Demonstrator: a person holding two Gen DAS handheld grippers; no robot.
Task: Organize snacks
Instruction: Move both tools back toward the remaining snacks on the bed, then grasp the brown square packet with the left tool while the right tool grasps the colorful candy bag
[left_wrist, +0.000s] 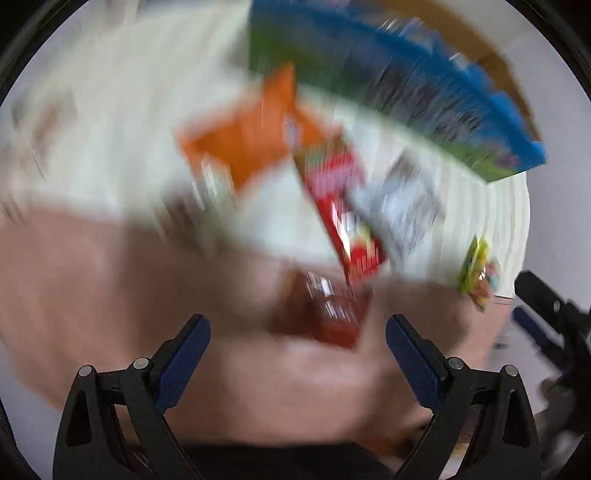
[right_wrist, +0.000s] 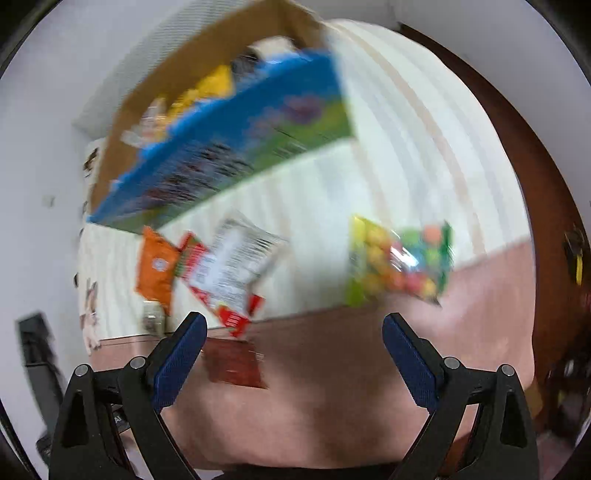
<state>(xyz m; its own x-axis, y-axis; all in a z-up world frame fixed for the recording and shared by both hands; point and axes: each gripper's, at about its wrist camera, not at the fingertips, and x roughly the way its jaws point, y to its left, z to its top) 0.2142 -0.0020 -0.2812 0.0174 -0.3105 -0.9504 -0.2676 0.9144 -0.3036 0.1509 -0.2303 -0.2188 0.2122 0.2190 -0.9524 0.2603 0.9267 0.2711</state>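
Both the left gripper (left_wrist: 298, 328) and the right gripper (right_wrist: 294, 326) hang spread and empty, tilted down over the bed. A dark red packet (right_wrist: 234, 363) lies nearest on the pink sheet (right_wrist: 332, 369). Beyond, 3 overlapping packets, orange (right_wrist: 155, 267), red (left_wrist: 343, 218) and silver-white (right_wrist: 231, 267), plus a fruit-candy bag (right_wrist: 400, 264), wait apart from the cardboard box (right_wrist: 207, 66), probably their destination.

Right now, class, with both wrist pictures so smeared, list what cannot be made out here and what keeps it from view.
- Printing on the red snack packet and orange snack packet: motion blur, left wrist view.
- Contents of the brown cardboard box: partly hidden behind the blue and green carton, right wrist view.
- Dark red packet on the pink cloth: blurred, label unreadable.
- Right gripper: cut off at the left wrist view's edge.
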